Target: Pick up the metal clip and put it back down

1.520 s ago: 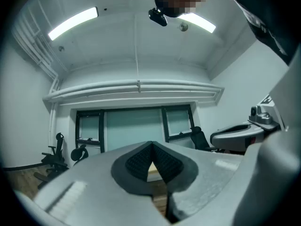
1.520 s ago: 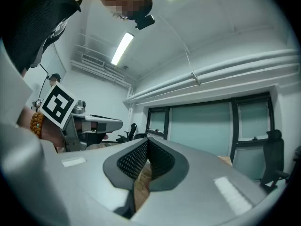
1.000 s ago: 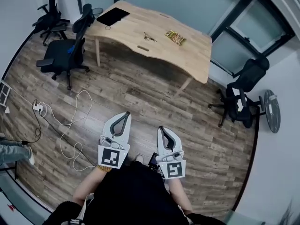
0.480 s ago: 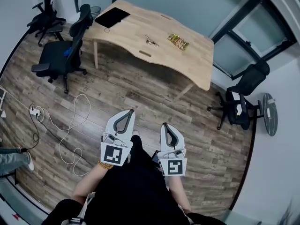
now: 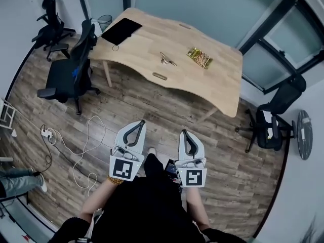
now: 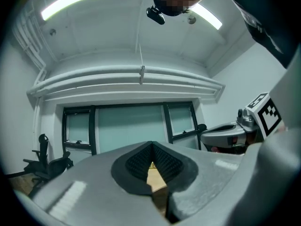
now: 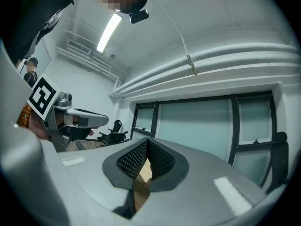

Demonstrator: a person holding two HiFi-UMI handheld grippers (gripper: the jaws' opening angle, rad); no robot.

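Note:
The metal clip lies near the middle of the wooden table, far ahead of both grippers. My left gripper and right gripper are held side by side over the wood floor, short of the table, pointing towards it. Both are shut and hold nothing. In the left gripper view the dark pads meet at the tips of the left gripper, with a strip of table showing behind them. The right gripper looks the same in its own view.
A black tablet and a gold snack packet also lie on the table. Black office chairs stand at the left and right. A white cable trails over the floor at the left. A bin stands behind the table.
The table and clip have shifted right and grown slightly in the head view as the person walks towards them. Both grippers stay shut and side by side.

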